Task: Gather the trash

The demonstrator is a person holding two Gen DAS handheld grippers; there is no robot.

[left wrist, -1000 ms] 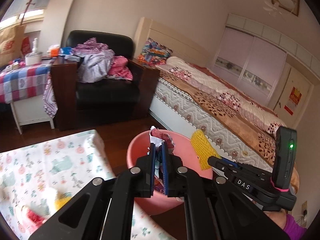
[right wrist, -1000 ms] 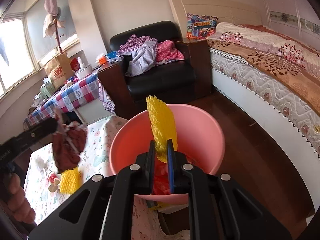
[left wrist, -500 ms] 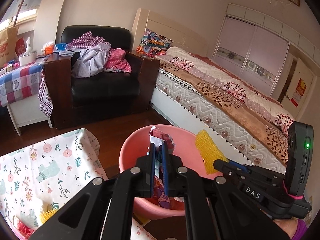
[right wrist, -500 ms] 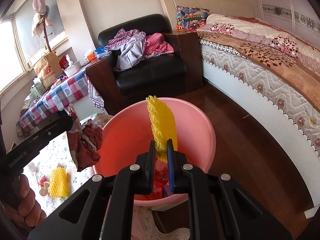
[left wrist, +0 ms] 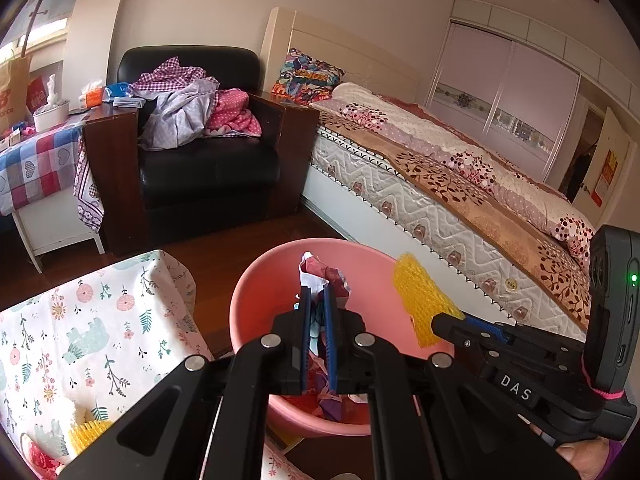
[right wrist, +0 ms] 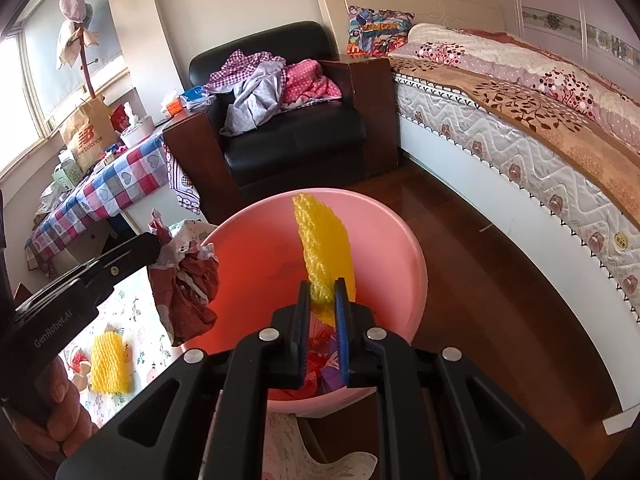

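Note:
A pink plastic basin (left wrist: 272,280) (right wrist: 384,240) holds some paper scraps at its bottom. My left gripper (left wrist: 316,300) is shut on a crumpled red and white wrapper (left wrist: 324,276) over the basin; it also shows in the right wrist view (right wrist: 188,280). My right gripper (right wrist: 323,296) is shut on a yellow foam net (right wrist: 324,248) held upright over the basin, also seen in the left wrist view (left wrist: 420,300). Another yellow foam net (right wrist: 108,364) lies on the floral tablecloth (left wrist: 80,328).
A black armchair (left wrist: 200,152) heaped with clothes stands beyond the basin, a bed (left wrist: 440,176) to the right, a checked-cloth side table (left wrist: 32,164) to the left. Dark wooden floor (right wrist: 480,280) lies between basin and bed. Red scraps (left wrist: 40,460) lie on the tablecloth.
Both grippers have moved in over the basin with their loads; the wrapper now hangs above the basin's rim and the yellow net is over its middle.

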